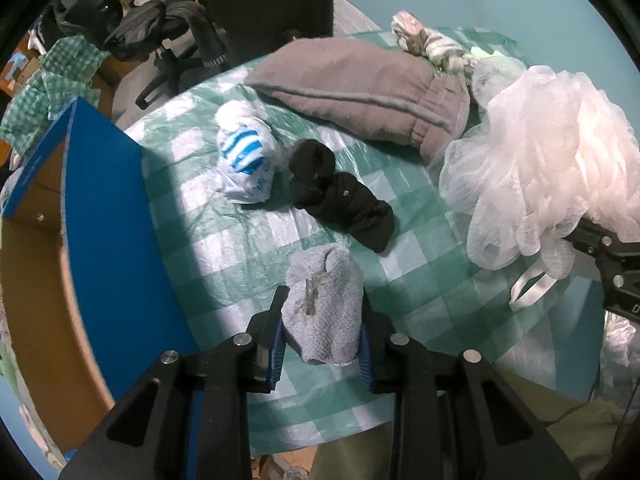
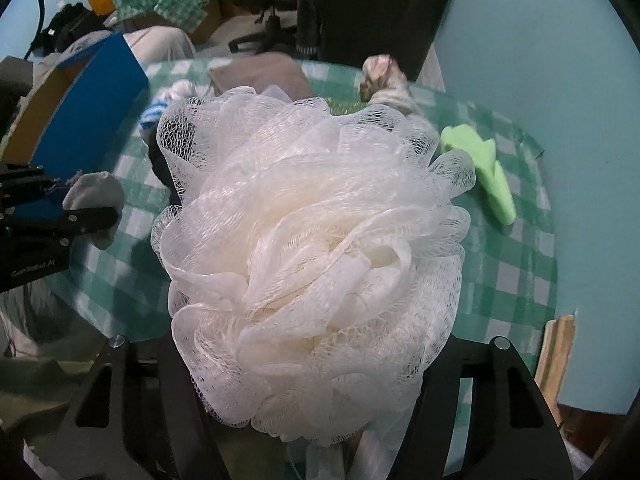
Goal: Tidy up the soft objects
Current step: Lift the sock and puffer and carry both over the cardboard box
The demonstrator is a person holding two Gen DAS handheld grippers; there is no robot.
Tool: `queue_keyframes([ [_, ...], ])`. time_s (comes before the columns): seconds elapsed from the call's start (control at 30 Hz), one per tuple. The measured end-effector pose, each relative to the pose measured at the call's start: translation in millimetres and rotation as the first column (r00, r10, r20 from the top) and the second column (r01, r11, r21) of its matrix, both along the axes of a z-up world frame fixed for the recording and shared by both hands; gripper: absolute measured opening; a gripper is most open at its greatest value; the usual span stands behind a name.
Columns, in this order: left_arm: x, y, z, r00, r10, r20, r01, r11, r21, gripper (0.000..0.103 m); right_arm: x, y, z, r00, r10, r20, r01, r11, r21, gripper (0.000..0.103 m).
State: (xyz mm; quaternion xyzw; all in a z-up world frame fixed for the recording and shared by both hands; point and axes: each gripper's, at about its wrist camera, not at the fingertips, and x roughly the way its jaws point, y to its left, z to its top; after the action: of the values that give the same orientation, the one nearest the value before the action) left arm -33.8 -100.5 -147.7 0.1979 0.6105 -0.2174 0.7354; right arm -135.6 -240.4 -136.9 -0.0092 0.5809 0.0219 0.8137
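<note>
My left gripper (image 1: 322, 320) is shut on a grey rolled sock (image 1: 322, 308), held above the checked tablecloth (image 1: 420, 276); it also shows in the right wrist view (image 2: 94, 194). My right gripper (image 2: 312, 364) is shut on a white mesh bath pouf (image 2: 316, 256), which hides its fingers; the pouf also shows in the left wrist view (image 1: 544, 160). On the table lie a black sock roll (image 1: 340, 196), a blue-striped white sock ball (image 1: 244, 160), a grey folded towel (image 1: 360, 88), a knotted pale cloth (image 1: 428, 42) and a green cloth (image 2: 484, 164).
A blue-edged cardboard box (image 1: 108, 220) stands open at the table's left. Behind the table are an office chair (image 1: 168, 36) with dark clothes and a green checked cloth (image 1: 52, 80). The table's front edge is close below my left gripper.
</note>
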Motion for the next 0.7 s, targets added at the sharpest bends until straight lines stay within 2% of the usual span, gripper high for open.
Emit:
queue_keyframes([
  [0.3, 3.2, 17.5, 22.9, 0.998, 0.031, 0.057, -0.031, 1.0, 0.005, 0.03, 1.9, 4.9, 25.4, 0.998, -0.013, 0.062, 0.012, 1.0, 0.013, 0.065],
  [0.7, 20.1, 48.9, 62.6, 0.984, 0.147, 0.097, -0.142, 0.988, -0.059, 0.03, 17.5, 20.2, 60.3, 0.993, 0.033, 0.115, -0.035, 0.999, 0.015, 0.065],
])
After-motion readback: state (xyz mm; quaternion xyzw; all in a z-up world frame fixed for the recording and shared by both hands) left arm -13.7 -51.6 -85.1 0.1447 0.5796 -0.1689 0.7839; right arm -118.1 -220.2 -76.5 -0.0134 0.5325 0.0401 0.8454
